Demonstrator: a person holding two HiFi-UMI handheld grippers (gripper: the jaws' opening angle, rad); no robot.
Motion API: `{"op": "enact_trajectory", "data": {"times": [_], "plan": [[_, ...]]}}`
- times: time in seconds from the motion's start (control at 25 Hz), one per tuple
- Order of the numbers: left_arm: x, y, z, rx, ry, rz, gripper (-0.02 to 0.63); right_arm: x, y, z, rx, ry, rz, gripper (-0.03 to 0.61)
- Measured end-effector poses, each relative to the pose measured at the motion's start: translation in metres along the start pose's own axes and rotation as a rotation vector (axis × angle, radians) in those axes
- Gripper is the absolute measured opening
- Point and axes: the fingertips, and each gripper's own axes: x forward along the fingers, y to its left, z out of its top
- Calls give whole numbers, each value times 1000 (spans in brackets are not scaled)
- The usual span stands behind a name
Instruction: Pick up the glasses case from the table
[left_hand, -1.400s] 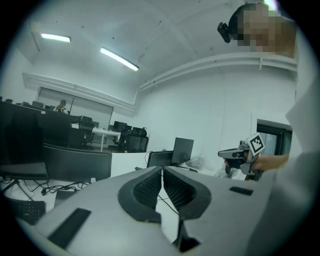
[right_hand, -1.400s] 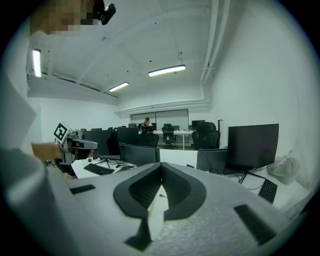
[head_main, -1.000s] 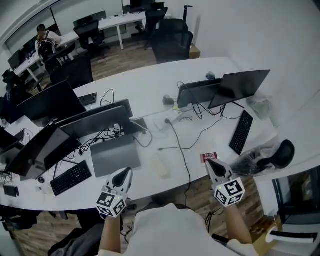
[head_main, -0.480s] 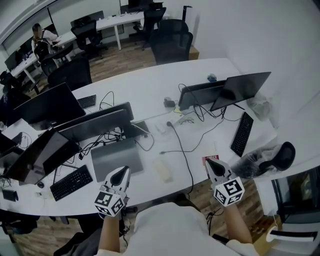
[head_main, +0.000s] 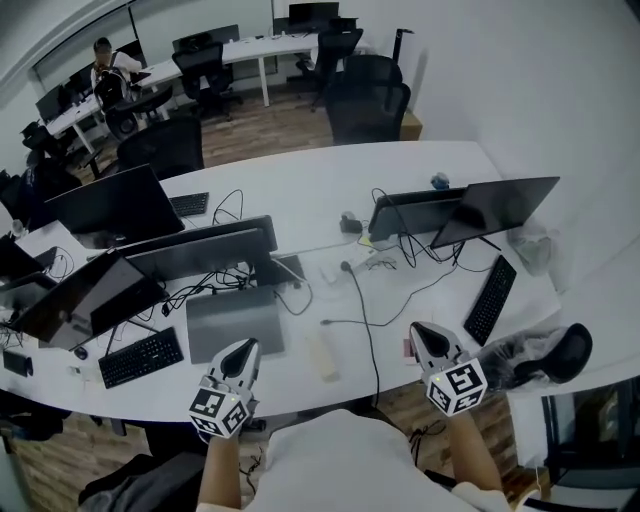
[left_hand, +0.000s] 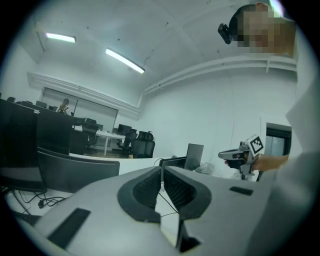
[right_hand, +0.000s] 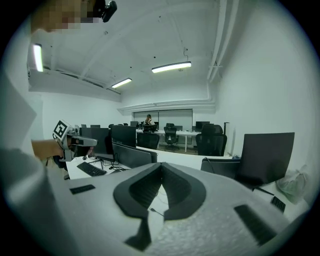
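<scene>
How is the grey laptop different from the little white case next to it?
The laptop is grey, wide and flat; the glasses case is pale, small and narrow. The laptop lies nearer the left tongs, the case more in the middle. Both rest on the white table, untouched.

I'm in an open-plan office: long white desk (head_main: 300, 180) loaded with monitors (head_main: 110, 205) and keyboards (head_main: 140, 357), black swivel chairs (head_main: 368, 95), another desk row (head_main: 260, 45) behind, wood floor (head_main: 260, 125), strip lights (right_hand: 171, 66) on the ceiling.
</scene>
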Motion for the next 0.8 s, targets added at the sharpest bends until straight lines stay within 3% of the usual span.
{"op": "enact_trajectory", "data": {"times": [0.28, 0.32, 0.36, 0.44, 0.56, 0.8], "plan": [[3, -14, 30, -25, -78, 96, 29, 14, -32, 9, -19, -18, 84, -5], [5, -16, 30, -32, -84, 92, 176, 16, -35, 10, -21, -20, 95, -5], [7, -18, 28, -37, -81, 89, 277, 18, -38, 11, -22, -21, 106, -5], [13, -22, 24, -31, -60, 102, 375, 22, -43, 13, -25, -24, 125, -5], [20, -28, 18, -17, -28, 136, 421, 28, -50, 14, -25, -27, 147, -5], [29, -32, 12, -49, -18, 177, 431, 36, -63, 8, -20, -21, 180, -5]]}}
